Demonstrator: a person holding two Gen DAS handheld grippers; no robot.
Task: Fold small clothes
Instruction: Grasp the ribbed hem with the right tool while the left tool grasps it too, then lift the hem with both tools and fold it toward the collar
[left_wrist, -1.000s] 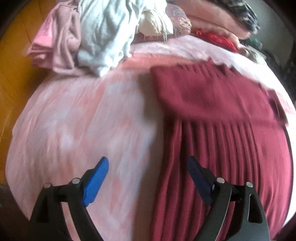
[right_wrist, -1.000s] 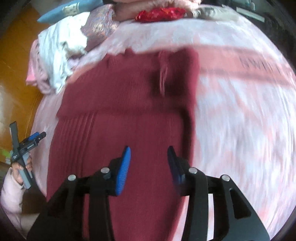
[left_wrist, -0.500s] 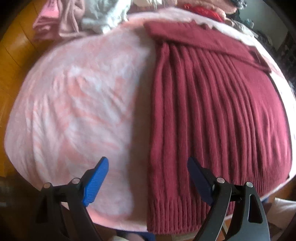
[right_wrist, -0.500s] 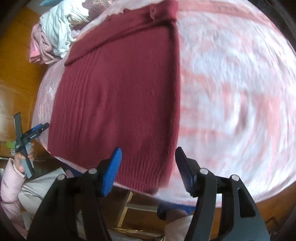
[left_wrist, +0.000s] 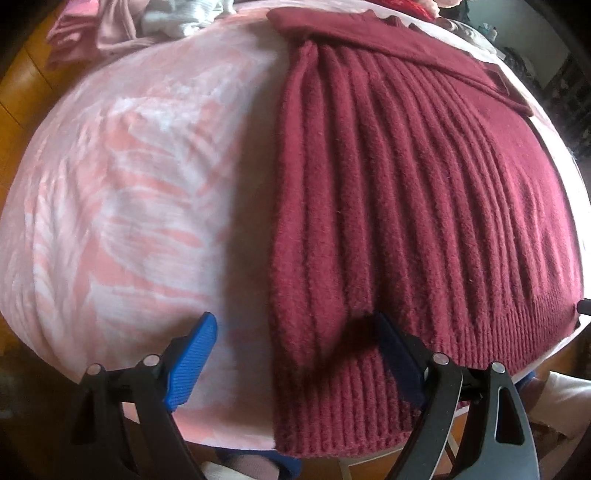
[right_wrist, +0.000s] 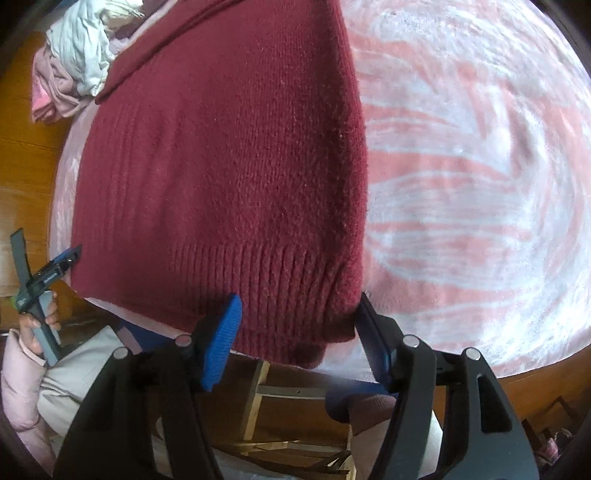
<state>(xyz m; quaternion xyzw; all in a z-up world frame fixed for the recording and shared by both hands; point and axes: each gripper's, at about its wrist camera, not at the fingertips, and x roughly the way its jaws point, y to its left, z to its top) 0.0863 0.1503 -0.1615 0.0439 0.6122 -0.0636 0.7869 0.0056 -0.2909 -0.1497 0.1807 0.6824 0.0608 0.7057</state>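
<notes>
While looking down the left wrist cam: maroon knit sweater (left_wrist: 406, 192) spread flat on the pink-patterned worktop (left_wrist: 129, 177), sleeves apparently already folded in across the top, ribbed hem hanging at the near edge, probably laid out like that for a bottom-up fold. Left hand-held gripper (left_wrist: 291, 354) wide open, straddling the sweater's left hem corner, gripping nothing.

Over on the right wrist cam: right hand-held gripper (right_wrist: 295, 332) also unclenched, jaws bracketing the right hem corner (right_wrist: 325, 314), far pad maybe brushing the knit, not pinching yet. Pile of other clothes (right_wrist: 74, 55) sitting at the far-left corner.
</notes>
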